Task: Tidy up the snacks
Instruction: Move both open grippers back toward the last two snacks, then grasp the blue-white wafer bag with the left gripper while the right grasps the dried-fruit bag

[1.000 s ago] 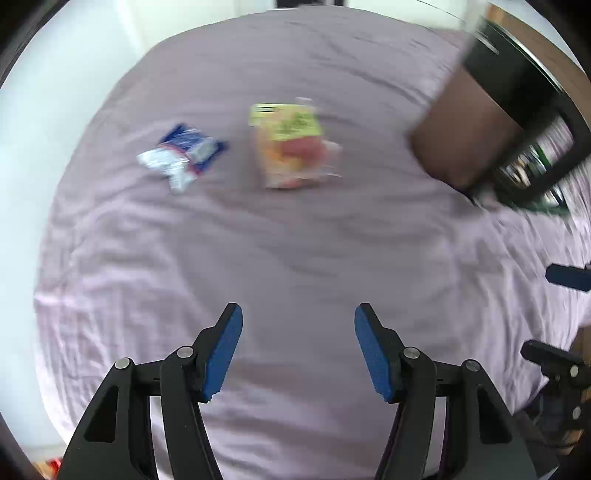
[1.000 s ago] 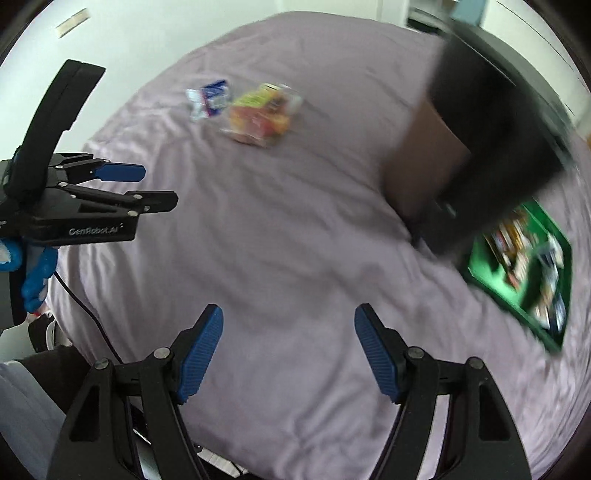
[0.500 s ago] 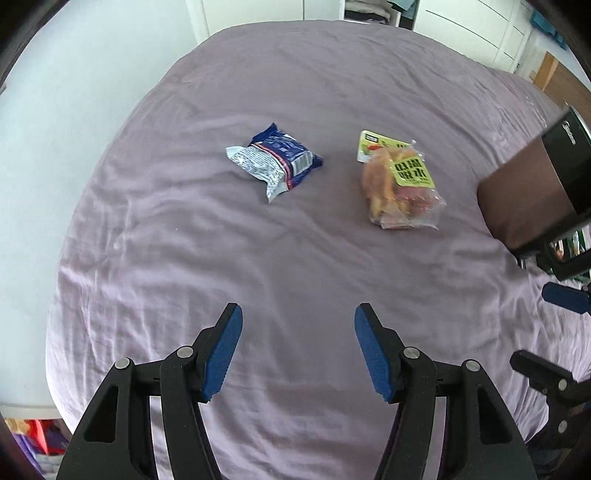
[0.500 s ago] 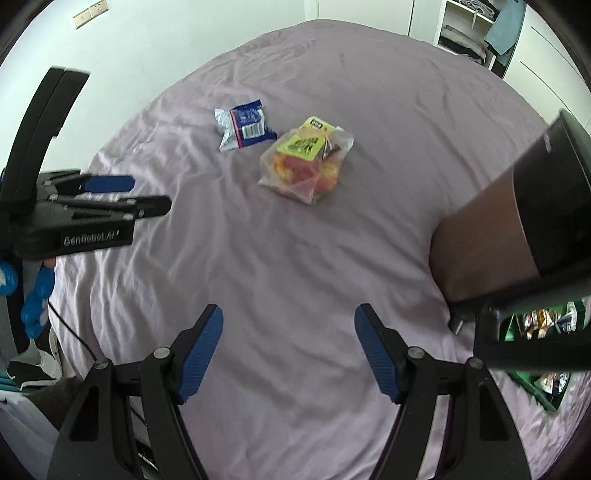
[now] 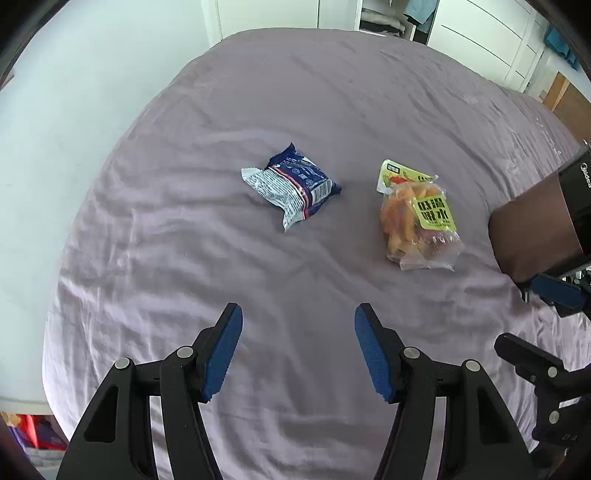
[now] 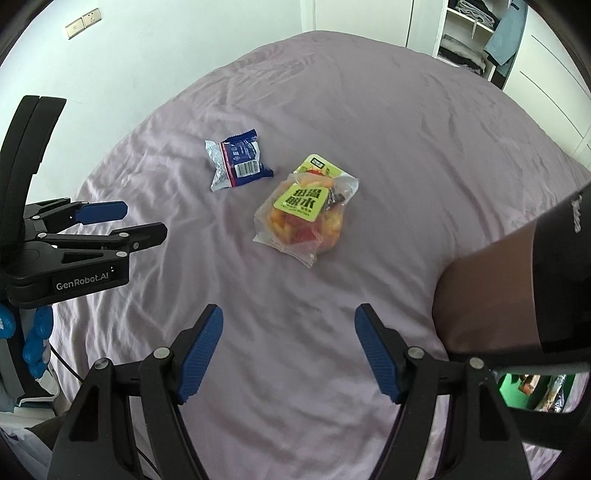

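1. A bed [image 5: 332,110] covered by a wrinkled lilac sheet [image 6: 406,147] fills both views; its creases run mostly across the near half.
2. A clear bag of orange and red snacks [image 5: 417,225], with a yellow-green label printed in black characters, lies flat on the sheet and serves as the landmark here.
3. A blue and silver snack packet [image 5: 293,186] lies to the left of that bag, near it but not touching; in the right wrist view its barcode faces up [image 6: 238,164].
4. The left gripper [image 5: 297,349] hovers over bare sheet on the near side of the bag, jaws spread wide and holding nothing.
5. The right gripper [image 6: 288,349] also hangs above bare sheet nearer than the bag, jaws wide apart and empty.
6. A brown and black container [image 6: 517,288] stands on the sheet to the right of the bag, close to it; below its edge a green tray [image 6: 535,391] with packets inside shows partly.
7. A pale wall [image 6: 166,55] with a socket plate [image 6: 83,23] rises beyond the bed, left of the bag.
8. White wardrobes [image 6: 480,33] with folded clothes on open shelves stand at the far right, well beyond the bag.
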`<state>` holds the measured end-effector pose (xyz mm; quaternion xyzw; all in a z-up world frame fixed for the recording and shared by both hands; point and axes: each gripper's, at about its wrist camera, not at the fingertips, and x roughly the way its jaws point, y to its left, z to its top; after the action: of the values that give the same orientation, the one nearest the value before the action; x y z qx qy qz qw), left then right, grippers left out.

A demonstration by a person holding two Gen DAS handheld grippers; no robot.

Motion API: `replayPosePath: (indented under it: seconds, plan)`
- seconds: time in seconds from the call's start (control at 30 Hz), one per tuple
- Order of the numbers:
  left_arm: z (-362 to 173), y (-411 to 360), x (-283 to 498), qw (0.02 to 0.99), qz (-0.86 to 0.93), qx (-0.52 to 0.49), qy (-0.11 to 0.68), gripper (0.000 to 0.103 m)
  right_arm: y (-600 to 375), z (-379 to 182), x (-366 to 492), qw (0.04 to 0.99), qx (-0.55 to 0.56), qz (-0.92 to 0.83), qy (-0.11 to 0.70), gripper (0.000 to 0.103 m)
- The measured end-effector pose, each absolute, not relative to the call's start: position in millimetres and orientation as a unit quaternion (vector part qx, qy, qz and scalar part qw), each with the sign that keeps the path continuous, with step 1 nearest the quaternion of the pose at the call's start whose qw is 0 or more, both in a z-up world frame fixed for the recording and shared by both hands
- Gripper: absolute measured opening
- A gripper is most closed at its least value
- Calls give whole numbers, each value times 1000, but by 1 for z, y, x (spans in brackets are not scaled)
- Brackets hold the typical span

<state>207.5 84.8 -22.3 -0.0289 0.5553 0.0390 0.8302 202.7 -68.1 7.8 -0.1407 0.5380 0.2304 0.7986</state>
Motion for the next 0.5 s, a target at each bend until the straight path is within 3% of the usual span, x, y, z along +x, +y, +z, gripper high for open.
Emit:
replayPosePath:
  seconds: [0.5]
  plan:
    - [-26, 85, 221, 830, 41, -31, 555, 57, -64, 5, 221, 802, -131, 229, 537, 98]
